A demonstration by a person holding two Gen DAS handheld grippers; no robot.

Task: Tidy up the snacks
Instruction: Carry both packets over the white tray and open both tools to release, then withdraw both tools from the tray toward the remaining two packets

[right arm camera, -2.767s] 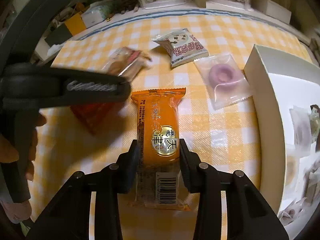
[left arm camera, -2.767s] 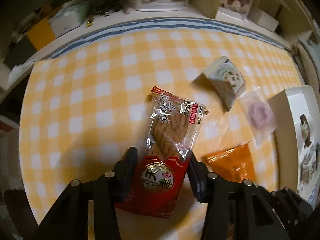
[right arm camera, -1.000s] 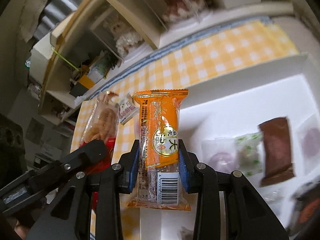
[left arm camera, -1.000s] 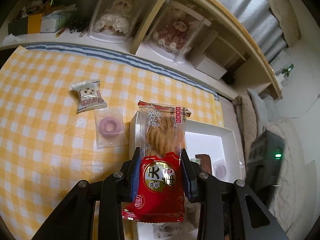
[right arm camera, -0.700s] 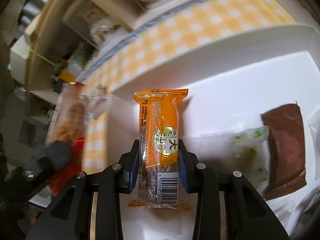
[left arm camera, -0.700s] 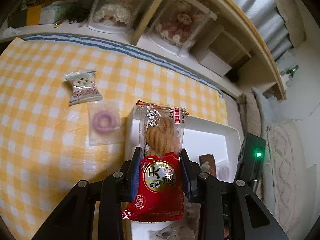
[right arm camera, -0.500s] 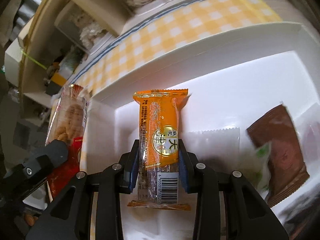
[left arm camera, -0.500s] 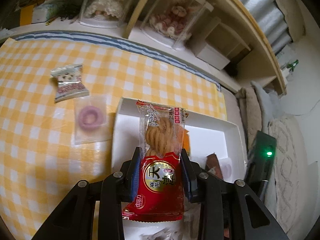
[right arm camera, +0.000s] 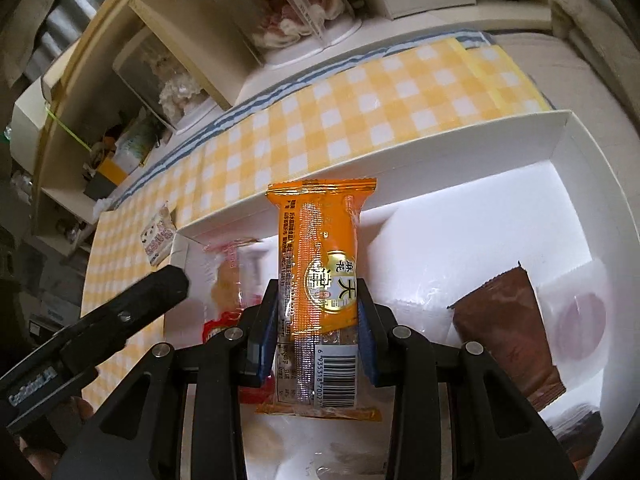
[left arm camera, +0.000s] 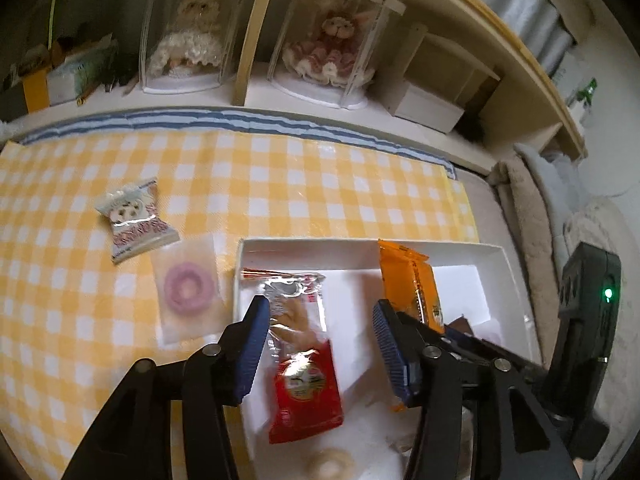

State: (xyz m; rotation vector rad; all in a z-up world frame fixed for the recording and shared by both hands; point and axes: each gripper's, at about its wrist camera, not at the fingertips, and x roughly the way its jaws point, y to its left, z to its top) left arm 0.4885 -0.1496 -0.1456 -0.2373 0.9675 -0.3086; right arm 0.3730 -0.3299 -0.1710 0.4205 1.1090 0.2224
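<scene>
In the left wrist view my left gripper (left arm camera: 320, 308) hangs over the white box (left arm camera: 320, 246) with its jaws opening. The red twisted-biscuit packet (left arm camera: 304, 360) is blurred between them, free of the right pad and sliding down onto the box floor. My right gripper (right arm camera: 316, 320) is shut on the orange snack packet (right arm camera: 320, 272), held upright above the same white box (right arm camera: 360, 160). The orange snack packet (left arm camera: 412, 284) also shows just right of my left gripper. In the right wrist view, the red twisted-biscuit packet (right arm camera: 228, 280) lies at the box's left end.
On the yellow checked cloth (left arm camera: 280, 184), left of the box, lie a panda-print pouch (left arm camera: 134, 216) and a pink ring sweet in a clear wrapper (left arm camera: 186, 292). Inside the box are a brown packet (right arm camera: 504, 328) and other wrapped sweets. Doll cases (left arm camera: 188, 44) stand on the shelf behind.
The left jaws have parted and the red packet has slipped from their grip down into the box. Both grippers have come lower over the box; the right still grips the orange packet.
</scene>
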